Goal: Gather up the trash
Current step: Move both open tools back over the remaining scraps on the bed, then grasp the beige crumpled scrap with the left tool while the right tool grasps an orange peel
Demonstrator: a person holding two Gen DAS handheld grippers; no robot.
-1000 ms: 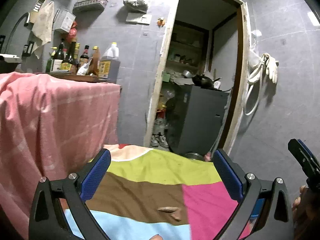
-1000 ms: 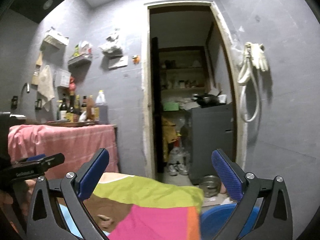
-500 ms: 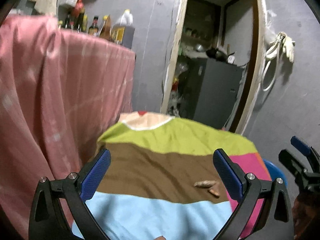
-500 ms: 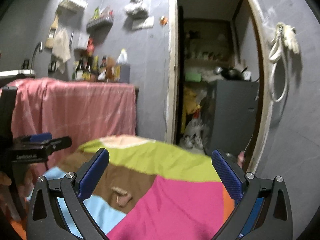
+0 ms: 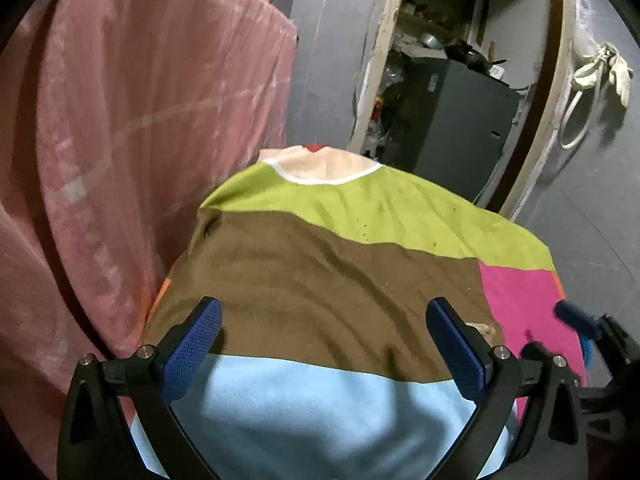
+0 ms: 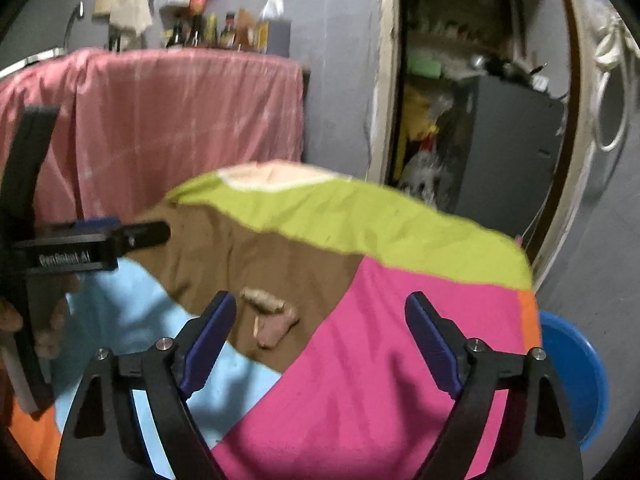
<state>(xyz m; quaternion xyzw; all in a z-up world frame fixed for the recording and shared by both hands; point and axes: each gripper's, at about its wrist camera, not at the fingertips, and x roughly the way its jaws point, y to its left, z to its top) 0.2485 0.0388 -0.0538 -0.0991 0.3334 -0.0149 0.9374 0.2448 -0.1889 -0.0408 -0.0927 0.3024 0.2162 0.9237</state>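
The trash, a few tan scraps (image 6: 269, 317) lying together, sits on the brown patch of a multicoloured cloth (image 6: 380, 344) draped over a low counter, close to where brown meets pink. In the right wrist view the right gripper (image 6: 318, 338) hangs over the cloth with its blue-padded fingers spread wide and nothing between them; the scraps lie just ahead of its left fingertip, inside the gap but toward that side, not touched. The picture is blurred, so what the scraps are made of cannot be told.

The left gripper (image 5: 322, 346) is likewise spread wide and empty, poised above the boundary of the brown and light blue patches. From its camera only a pale sliver of the scraps (image 5: 482, 327) shows, just beyond its right finger, which hides the rest. The right gripper enters this view at the right edge as a blurred blue tip, cut off by the frame.

In the right wrist view the left gripper appears side-on at the left edge, with the person's fingers (image 6: 50, 334) wrapped on its handle, partly cropped.

A blue basin (image 6: 576, 376) sits low beside the cloth's right edge, partly covered by the gripper. A pink cloth (image 5: 120, 152) hangs behind, with bottles (image 6: 224, 32) lined along the top, their labels unreadable. A dark cabinet (image 5: 456, 120) stands in the doorway beyond.
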